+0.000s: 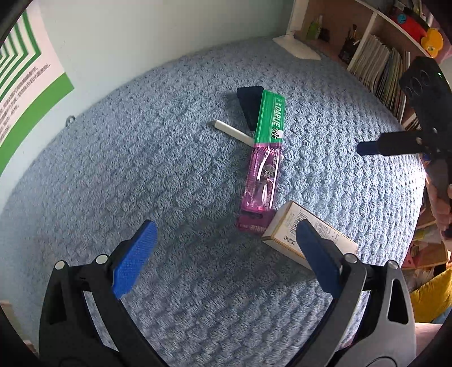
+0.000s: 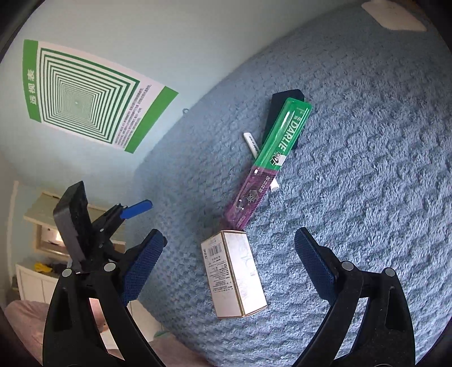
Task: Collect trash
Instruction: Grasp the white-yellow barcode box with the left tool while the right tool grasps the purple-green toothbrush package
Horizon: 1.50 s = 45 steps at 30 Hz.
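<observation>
A green and purple Darlie toothbrush pack [image 1: 265, 158] [image 2: 271, 158] lies on the blue towel-covered table [image 1: 141, 169] [image 2: 367, 141]. Under its far end are a black box [image 1: 248, 104] [image 2: 282, 110] and a white stick [image 1: 231, 131] [image 2: 251, 142]. A white and gold carton [image 1: 288, 228] [image 2: 234, 271] lies at its near end. My left gripper [image 1: 226, 254] is open and empty above the towel, the carton by its right finger. My right gripper [image 2: 228, 265] is open and empty, with the carton between its fingers; it also shows in the left wrist view [image 1: 367, 147].
A white lamp base [image 1: 296, 46] [image 2: 395, 15] stands at the table's far edge. A bookshelf with books [image 1: 378, 65] is at the right. A green poster [image 2: 84, 96] hangs on the wall. The left gripper [image 2: 135, 209] shows at the right view's left.
</observation>
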Motion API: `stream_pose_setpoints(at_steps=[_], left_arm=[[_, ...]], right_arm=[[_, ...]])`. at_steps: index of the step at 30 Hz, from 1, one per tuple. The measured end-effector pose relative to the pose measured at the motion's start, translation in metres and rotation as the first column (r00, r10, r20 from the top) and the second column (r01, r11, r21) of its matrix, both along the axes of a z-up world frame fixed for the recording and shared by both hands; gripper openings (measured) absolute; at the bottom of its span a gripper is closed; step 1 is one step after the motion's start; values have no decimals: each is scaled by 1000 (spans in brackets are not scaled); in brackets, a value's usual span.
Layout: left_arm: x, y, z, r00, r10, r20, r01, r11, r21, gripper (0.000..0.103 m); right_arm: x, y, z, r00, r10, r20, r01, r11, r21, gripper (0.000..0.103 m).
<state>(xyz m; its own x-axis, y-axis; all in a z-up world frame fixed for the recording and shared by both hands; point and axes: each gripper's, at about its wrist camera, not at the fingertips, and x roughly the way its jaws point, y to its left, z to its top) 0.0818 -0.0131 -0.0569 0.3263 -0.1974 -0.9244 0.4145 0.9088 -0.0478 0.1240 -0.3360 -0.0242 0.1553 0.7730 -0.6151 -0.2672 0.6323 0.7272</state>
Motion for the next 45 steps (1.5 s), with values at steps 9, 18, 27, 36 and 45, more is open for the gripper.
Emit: stream_pose_setpoints(at_steps=[9,18,27,36,45], left_arm=[[-27,-17,-8,961,267,-72,-268,963,-7,96],[-51,-42,-17,816,560,-142,-570,821,-38,96],[-48,-62,-45,733,648,-209,-663,749,-1,91],[-44,-56,-70,683,680,-265,-702,712,15,70],[-48,-57,-77,695,667,-268,-691,723,5,49]], right_arm=[[68,55,13,872,476,112,-454,874,-174,93],[80,117,9,439,885,154,-741,453,-496,93],[63,145,-25,49,992,114,-704,115,-701,93],[45,142,-54,-186,975,120,-611,-19,-791,67],[46,121,-51,-181,976,119,-581,-9,-814,33]])
